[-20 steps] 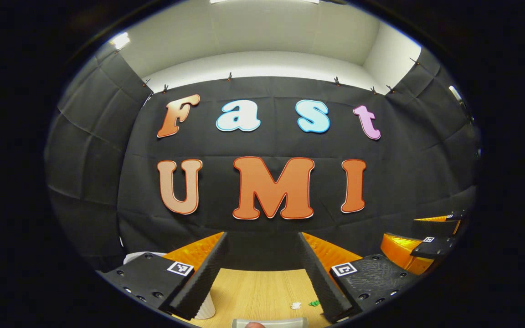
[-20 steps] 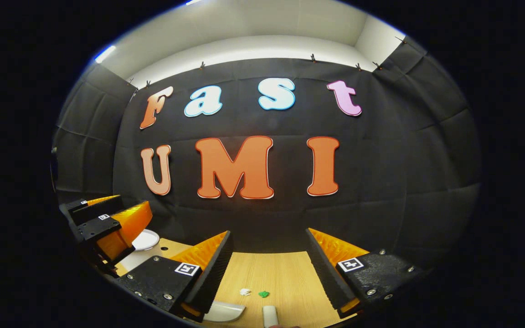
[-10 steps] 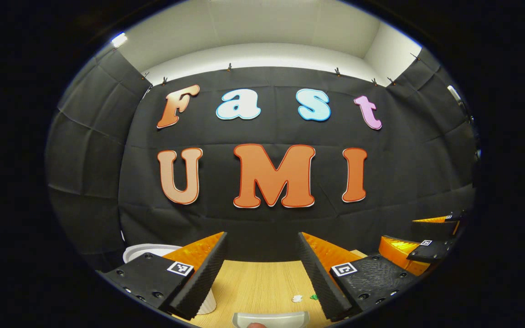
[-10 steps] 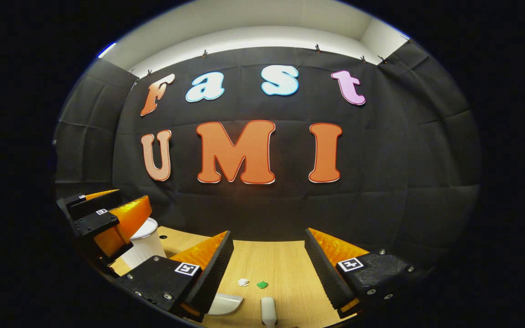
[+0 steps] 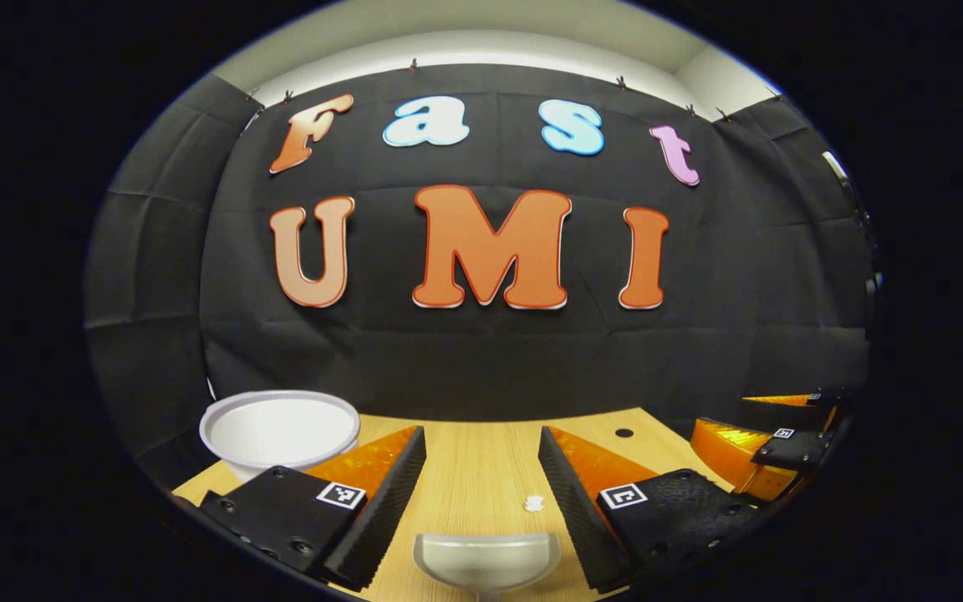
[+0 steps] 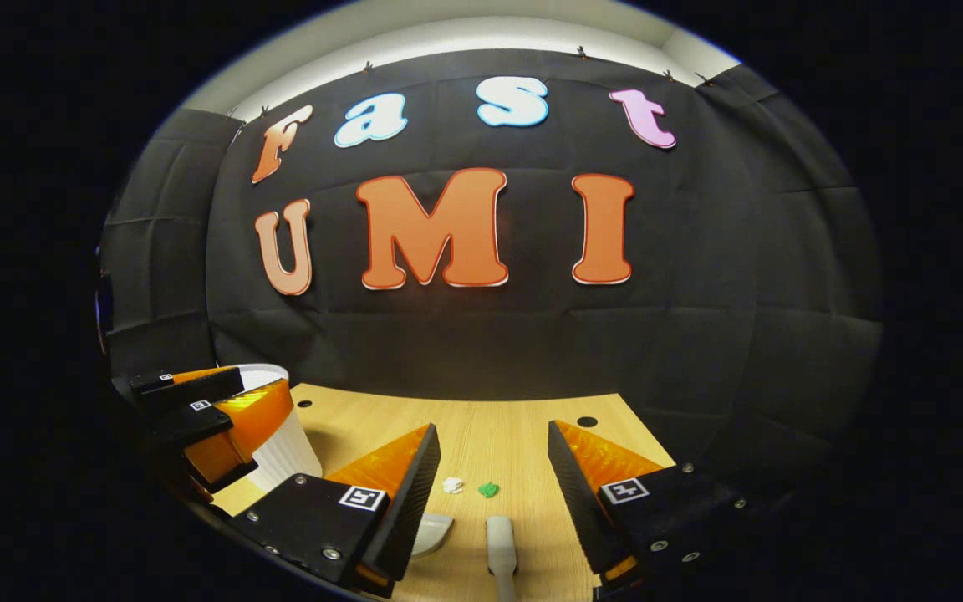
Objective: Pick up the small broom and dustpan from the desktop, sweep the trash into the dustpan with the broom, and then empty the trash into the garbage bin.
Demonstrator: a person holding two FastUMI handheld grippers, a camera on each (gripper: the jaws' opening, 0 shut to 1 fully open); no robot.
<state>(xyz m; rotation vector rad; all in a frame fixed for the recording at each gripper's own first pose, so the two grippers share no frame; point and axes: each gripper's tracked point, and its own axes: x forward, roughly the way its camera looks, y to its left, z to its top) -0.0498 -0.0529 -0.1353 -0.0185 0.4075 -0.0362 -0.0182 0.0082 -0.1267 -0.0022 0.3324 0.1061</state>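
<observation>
Now both grippers hover, fingers spread, over the light wooden desktop (image 5: 473, 456).

Left of the grey plastic dustpan (image 5: 486, 562) stands the white ribbed garbage bin (image 5: 279, 428); the left gripper (image 5: 481, 489) frames the dustpan. Beyond it, a white paper scrap (image 6: 452, 485) and green scrap (image 6: 489, 490); the broom's white handle (image 6: 500, 543) lies rightward, within the right gripper (image 6: 494, 489). Square black-and-white markers bear no readable writing.

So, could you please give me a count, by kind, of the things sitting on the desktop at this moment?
Garbage bin: 1
Dustpan: 1
Broom: 1
White scrap of trash: 1
Green scrap of trash: 1
Total: 5 things on the wooden desktop
</observation>
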